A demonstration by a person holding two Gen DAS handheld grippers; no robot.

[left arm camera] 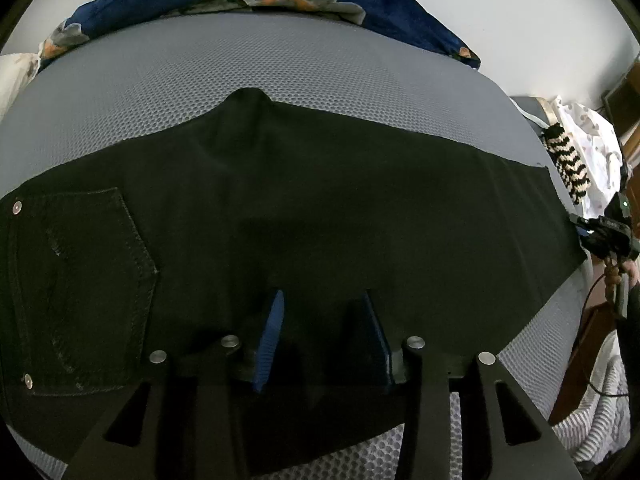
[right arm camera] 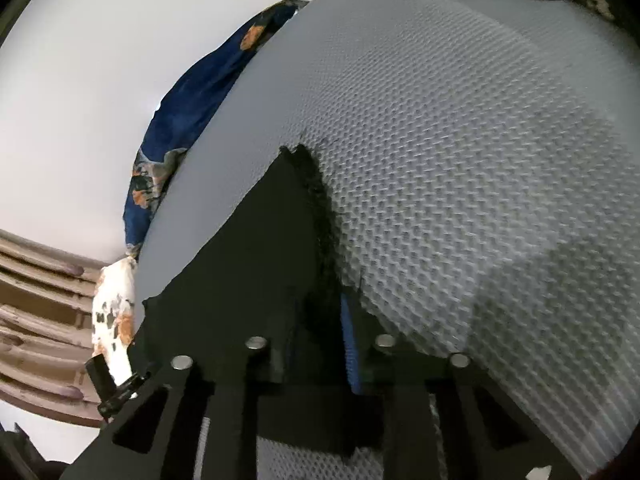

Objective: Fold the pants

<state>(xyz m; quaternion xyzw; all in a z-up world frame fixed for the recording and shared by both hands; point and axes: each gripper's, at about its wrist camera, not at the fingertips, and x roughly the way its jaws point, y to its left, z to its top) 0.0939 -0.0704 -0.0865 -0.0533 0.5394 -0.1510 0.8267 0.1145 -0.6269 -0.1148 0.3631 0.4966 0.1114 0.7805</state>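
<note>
1. The black pants (left arm camera: 320, 208) lie spread flat across the grey mesh-covered bed (left arm camera: 280, 64), already doubled leg on leg by the look of it. The back pocket (left arm camera: 84, 292) and waistband sit toward the bed's left side and the leg hems reach toward its right edge.

2. Risk: the cloth is dark on dark, so layers are hard to tell apart. A pinch that catches only the top layer would probably drag the legs out of line when lifted.

3. Risk: the two ends are held far apart. If one hand lifts sooner or higher, the fold would likely come out skewed or bunch in the middle.

4. Risk: the hem (right arm camera: 312, 184) is frayed and lies close to the bed's right edge, so it could slip free or slide off the side.

5. The left gripper (left arm camera: 324, 340) sits over the near edge of the pants, its blue-padded fingers (left arm camera: 272, 332) clearly apart with black cloth between them. It does not appear to be pinching anything yet.

6. The right gripper (right arm camera: 316, 328) is at the hem end. Its fingers stand fairly close with dark cloth between them, but I cannot tell whether they are clamped on it.
</note>
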